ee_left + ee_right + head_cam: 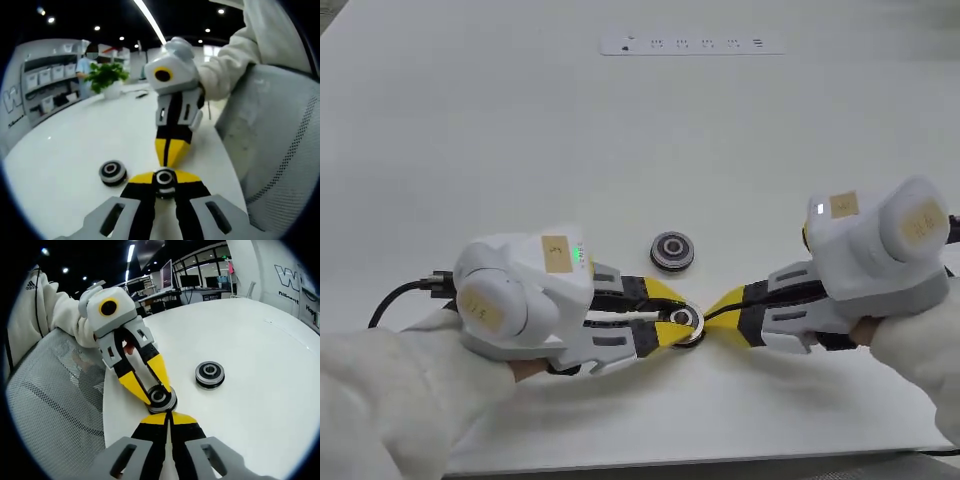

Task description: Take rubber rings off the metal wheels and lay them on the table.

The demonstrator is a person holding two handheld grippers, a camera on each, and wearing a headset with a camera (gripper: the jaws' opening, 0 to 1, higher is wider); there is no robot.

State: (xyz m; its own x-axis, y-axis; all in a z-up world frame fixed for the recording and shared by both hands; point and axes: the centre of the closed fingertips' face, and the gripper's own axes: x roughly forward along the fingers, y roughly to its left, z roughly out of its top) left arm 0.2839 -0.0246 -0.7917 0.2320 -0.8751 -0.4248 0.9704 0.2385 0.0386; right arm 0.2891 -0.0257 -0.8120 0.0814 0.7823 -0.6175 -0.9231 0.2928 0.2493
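Observation:
A small metal wheel with a black rubber ring (682,322) rests on the white table (620,150), close to its front edge. My left gripper (678,324) is shut on this wheel (165,181), one yellow fingertip on each side. From the right, my right gripper (713,311) comes in shut, its tips pressed together against the wheel's rim (161,399). Whether those tips pinch the ring I cannot tell. In the right gripper view its tips (168,416) meet just below the wheel. A second wheel with its ring (672,250) lies flat a little farther back, also seen as the free wheel (113,172) (209,374).
A white power strip (692,44) lies at the far side of the table. A black cable (395,295) trails off the left gripper. A grey mesh chair (280,140) stands by the table's near edge. Shelves and a plant (105,75) are in the background.

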